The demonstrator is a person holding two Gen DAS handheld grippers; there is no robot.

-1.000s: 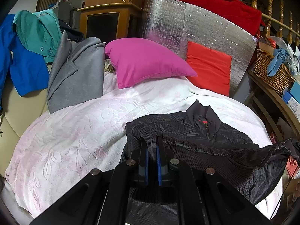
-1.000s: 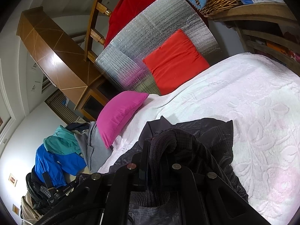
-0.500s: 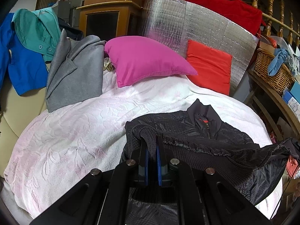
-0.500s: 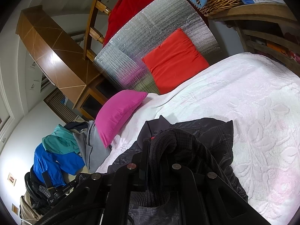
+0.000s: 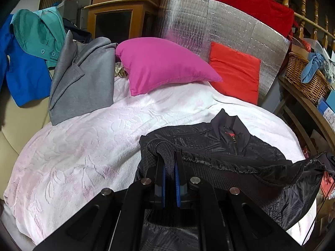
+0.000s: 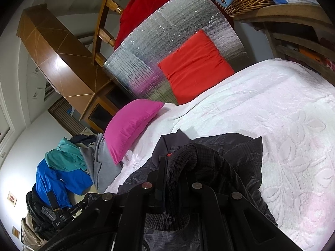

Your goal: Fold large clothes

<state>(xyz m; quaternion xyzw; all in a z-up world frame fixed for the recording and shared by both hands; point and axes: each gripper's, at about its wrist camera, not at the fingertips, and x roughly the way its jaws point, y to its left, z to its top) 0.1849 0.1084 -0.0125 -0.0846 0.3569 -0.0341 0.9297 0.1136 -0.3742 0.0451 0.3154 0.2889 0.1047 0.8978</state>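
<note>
Ribbed knit hem fills both grips: the left gripper and right gripper each clench the black jacket, apparently lifting its hem toward the collar lying farther up the bed.

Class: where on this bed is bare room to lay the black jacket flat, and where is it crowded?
Bare bedspread lies between the grey coat, pink pillow and black jacket; also right of the jacket. The head end is crowded with pillows.
</note>
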